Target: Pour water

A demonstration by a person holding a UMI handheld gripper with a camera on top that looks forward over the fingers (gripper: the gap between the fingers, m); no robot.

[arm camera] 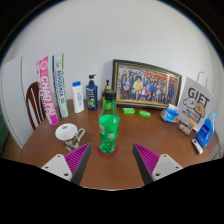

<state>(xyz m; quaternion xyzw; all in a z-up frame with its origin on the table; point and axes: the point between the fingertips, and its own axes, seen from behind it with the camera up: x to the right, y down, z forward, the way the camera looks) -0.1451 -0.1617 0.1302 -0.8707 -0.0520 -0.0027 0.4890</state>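
Note:
A green plastic bottle [109,127] with a label stands upright on the brown wooden table [115,168], on a small red coaster. It is just ahead of my gripper [112,160], centred between the lines of the two fingers. The fingers, with magenta pads [76,158], are spread wide apart and hold nothing. No cup or glass shows clearly; a small white round object [66,131] lies to the left of the bottle.
At the back stand a framed group photo [146,84], a dark pump bottle [92,94], a white bottle [78,97], tall boxes [50,88] and a chair back [35,103]. A sign [195,104] and blue items stand at the right. Small green objects [144,113] lie near the photo.

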